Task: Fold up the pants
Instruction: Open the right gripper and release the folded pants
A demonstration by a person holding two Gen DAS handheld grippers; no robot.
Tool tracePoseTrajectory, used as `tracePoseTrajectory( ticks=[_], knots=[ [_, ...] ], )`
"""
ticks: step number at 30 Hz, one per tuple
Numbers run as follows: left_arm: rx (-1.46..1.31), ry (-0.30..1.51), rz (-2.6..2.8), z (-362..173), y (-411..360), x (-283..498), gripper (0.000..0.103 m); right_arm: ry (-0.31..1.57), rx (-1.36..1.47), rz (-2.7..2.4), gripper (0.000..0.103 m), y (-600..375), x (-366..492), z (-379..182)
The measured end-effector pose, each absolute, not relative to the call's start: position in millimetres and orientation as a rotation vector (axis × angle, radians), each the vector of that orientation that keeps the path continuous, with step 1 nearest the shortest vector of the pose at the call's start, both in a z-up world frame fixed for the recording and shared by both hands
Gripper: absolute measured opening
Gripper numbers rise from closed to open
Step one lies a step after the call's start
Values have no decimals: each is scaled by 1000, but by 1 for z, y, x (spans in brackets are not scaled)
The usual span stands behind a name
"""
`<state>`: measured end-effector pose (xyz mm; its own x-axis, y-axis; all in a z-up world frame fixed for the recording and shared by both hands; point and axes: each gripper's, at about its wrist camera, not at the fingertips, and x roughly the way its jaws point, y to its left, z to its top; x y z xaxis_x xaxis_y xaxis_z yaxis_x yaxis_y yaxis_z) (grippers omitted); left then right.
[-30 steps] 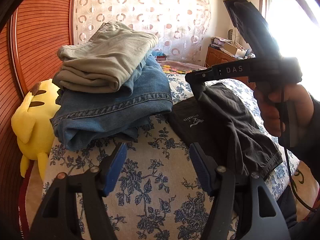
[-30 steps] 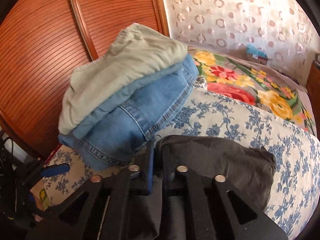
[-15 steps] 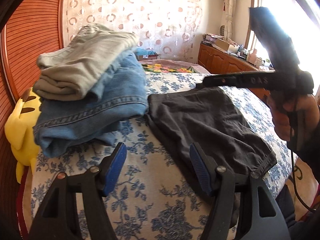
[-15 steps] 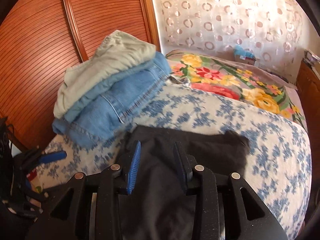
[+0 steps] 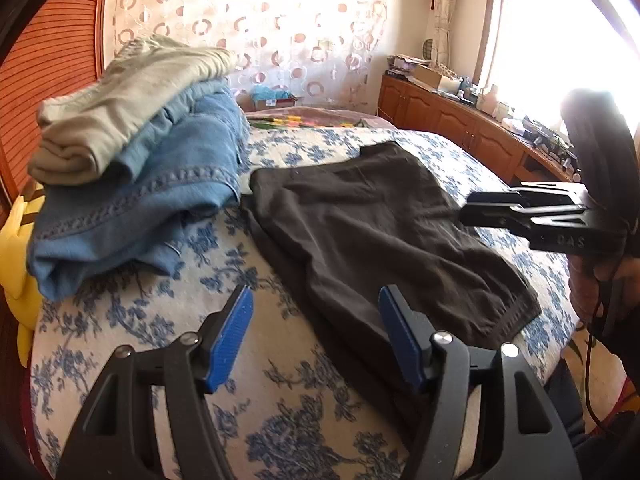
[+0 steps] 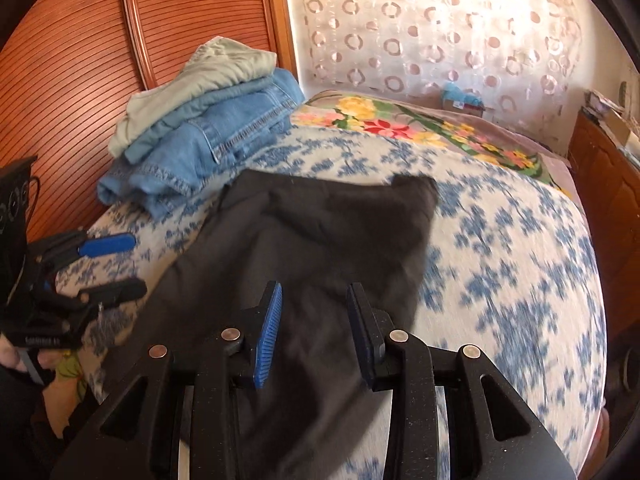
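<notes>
Dark brown pants (image 5: 380,232) lie folded and flat on the blue-flowered bed cover (image 5: 168,320); they also show in the right wrist view (image 6: 304,248). My left gripper (image 5: 316,332) is open and empty, held above the near left edge of the pants. My right gripper (image 6: 314,320) is open and empty above the near part of the pants. The right gripper also shows at the right of the left wrist view (image 5: 468,210), and the left gripper at the left of the right wrist view (image 6: 136,262).
A stack of folded blue jeans (image 5: 152,200) with pale green pants (image 5: 120,104) on top sits at the bed's far left, by the wooden headboard (image 6: 80,60). A yellow plush toy (image 5: 16,248) lies beside it. A wooden cabinet (image 5: 460,128) runs along the right.
My right gripper let go of the dark pants and pulled back toward the near edge. The pants dropped and now lie flat. Both views drew back from the stack.
</notes>
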<state>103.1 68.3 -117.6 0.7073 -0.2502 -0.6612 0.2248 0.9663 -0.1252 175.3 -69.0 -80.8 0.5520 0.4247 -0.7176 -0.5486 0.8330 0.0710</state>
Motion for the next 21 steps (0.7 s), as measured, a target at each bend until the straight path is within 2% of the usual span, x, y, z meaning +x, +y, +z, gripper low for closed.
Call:
tracePoseTrajectory(
  ticks=[18, 21],
  knots=[
    [-14, 762, -309, -126, 47, 60, 65, 790, -179, 509, 33, -95, 134, -112],
    [-13, 764, -326, -126, 45, 53, 60, 780, -179, 505, 33, -95, 129, -113]
  ],
)
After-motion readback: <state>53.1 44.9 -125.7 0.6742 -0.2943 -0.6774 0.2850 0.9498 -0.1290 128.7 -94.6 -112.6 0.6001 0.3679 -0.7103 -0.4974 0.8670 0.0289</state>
